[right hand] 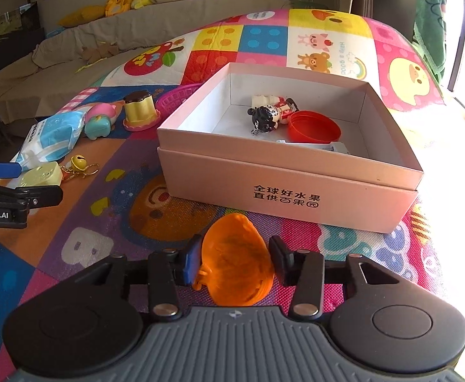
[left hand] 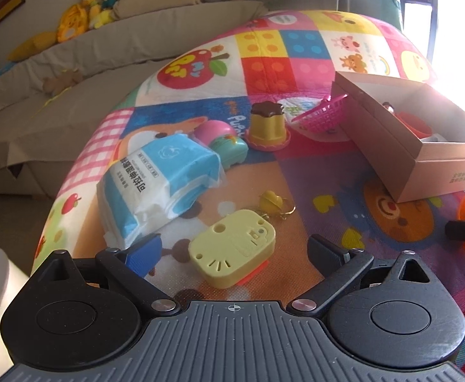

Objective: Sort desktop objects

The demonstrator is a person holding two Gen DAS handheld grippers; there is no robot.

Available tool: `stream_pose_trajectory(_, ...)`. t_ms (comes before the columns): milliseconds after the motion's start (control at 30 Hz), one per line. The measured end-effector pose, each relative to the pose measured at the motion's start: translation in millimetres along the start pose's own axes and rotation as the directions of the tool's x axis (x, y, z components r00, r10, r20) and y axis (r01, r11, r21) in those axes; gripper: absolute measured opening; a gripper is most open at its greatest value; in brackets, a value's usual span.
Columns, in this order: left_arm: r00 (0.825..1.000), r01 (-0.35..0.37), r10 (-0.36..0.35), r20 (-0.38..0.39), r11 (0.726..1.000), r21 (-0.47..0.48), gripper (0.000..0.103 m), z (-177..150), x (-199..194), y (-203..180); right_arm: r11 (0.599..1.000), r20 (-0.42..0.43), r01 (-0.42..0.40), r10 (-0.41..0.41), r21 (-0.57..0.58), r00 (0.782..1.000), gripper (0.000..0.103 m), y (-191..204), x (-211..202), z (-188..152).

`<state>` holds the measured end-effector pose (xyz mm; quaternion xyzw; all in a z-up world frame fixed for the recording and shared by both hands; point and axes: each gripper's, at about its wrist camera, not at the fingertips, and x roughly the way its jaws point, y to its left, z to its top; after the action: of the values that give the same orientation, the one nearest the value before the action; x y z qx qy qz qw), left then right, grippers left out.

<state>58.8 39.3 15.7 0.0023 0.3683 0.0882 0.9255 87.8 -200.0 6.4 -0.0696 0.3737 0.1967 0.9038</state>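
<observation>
Down low, the right gripper [right hand: 234,259] has its jaws around a translucent orange plastic shell [right hand: 235,261]; the blue left pad touches it, but whether the black right pad touches cannot be told. Just beyond the jaws sits the pale pink cardboard box [right hand: 283,203], holding a small doll figure [right hand: 266,114] and a red round lid [right hand: 315,127]. The left gripper [left hand: 232,251] has its jaws spread wide, with a pale yellow perforated plastic case [left hand: 232,248] lying between them on the colourful play mat [left hand: 328,172], untouched. Beyond its left jaw lies a blue-and-white tissue pack [left hand: 162,184].
</observation>
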Motion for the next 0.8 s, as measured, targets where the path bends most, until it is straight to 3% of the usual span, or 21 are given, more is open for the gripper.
stream_pose_trajectory(233,0.999,-0.027,0.024,-0.041,0.998,-0.056,0.100,-5,6,12,0.999,-0.008,0.037,-0.037,-0.009,0.999,0.045,6,-1,-1)
stream_pose_trajectory(467,1.000,0.012,-0.013,-0.017,0.999,-0.030,0.063,-2,0,8,0.999,-0.011,0.035,-0.035,-0.010,0.999,0.045,7,-4,-2)
stream_pose_trajectory(800,0.995,0.101,-0.102,0.020,0.993,0.057,0.063,-9,-25,-13,0.999,0.035,0.051,-0.051,-0.018,0.998,0.045,-6,-44,-9)
